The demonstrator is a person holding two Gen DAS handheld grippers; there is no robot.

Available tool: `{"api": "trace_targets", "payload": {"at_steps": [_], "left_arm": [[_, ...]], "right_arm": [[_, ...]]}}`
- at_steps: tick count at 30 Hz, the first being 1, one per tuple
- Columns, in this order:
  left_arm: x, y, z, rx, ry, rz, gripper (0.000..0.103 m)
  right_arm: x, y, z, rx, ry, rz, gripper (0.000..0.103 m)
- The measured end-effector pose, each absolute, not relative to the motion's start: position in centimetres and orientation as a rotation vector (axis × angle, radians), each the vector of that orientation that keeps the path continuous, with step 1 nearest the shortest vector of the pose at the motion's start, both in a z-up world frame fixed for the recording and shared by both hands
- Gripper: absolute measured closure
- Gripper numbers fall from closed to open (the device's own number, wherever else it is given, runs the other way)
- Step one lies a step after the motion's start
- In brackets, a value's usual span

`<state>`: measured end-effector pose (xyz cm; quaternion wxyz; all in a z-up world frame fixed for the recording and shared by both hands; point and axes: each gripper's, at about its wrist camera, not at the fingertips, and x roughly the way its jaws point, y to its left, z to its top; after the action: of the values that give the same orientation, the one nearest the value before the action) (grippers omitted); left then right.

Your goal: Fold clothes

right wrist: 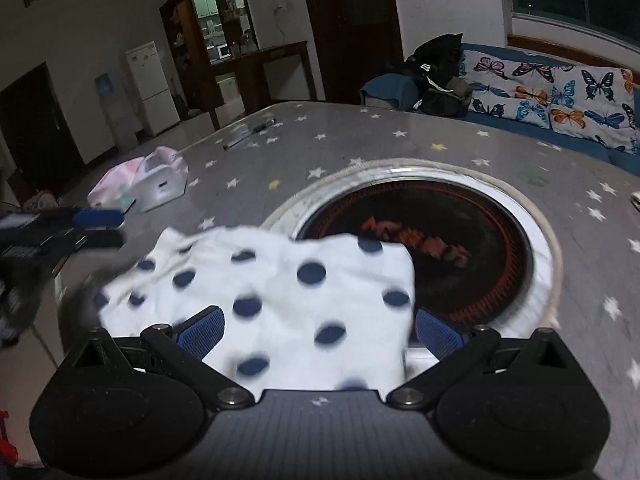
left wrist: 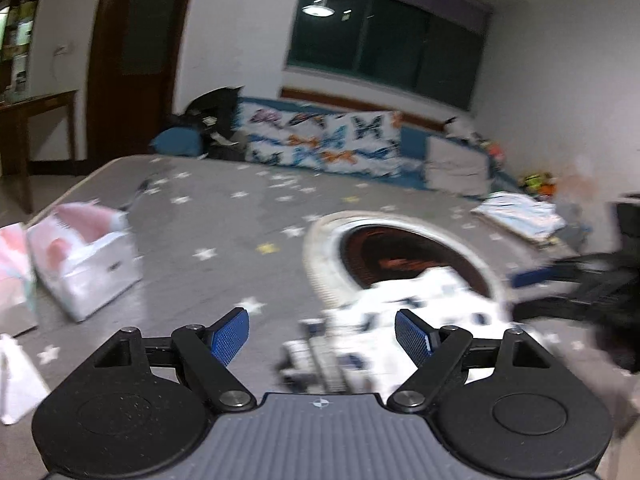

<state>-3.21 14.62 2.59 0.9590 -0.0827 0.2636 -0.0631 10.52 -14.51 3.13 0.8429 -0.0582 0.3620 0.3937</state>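
Observation:
A white garment with dark blue dots (right wrist: pixel 280 292) lies on the grey star-patterned table (right wrist: pixel 400 132), partly over the rim of a round black burner (right wrist: pixel 460 248). My right gripper (right wrist: pixel 316 326) is open, its blue pads on either side of the cloth's near part. My left gripper (left wrist: pixel 322 334) is open, just in front of the same garment (left wrist: pixel 404 308), which looks blurred in the left wrist view. The left gripper also shows at the left edge of the right wrist view (right wrist: pixel 96 226), beside the cloth.
A pink and white bag (right wrist: pixel 148 178) lies on the table's left side. Folded light clothes (left wrist: pixel 520 212) sit at the far right. A butterfly-print sofa (right wrist: pixel 552 92) with dark bags (right wrist: pixel 440 76) stands behind the table. A pen (right wrist: pixel 248 134) lies at the far edge.

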Motion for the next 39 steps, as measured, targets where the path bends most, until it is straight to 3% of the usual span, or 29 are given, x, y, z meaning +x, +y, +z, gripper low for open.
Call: {"api": "trace_targets", "payload": {"at_steps": [17,25,39], "left_arm": [[-2.4,12.4,-0.8,-0.122,0.654,-0.174,0.020],[-2.5,13.0,0.1,-0.148,0.636,-0.122,0.000],[-1.5,12.6,0.0,-0.191,0.671,-0.113,0.000]], "right_arm": [[16.7,-8.6,-0.6,-0.142,0.865,0.711,0.000],[13.7,-10.5,2.2,-0.095,0.739,0.736,0.000],[8.2,-10.7,0.9,-0.153,0.734,0.803,0.000]]}}
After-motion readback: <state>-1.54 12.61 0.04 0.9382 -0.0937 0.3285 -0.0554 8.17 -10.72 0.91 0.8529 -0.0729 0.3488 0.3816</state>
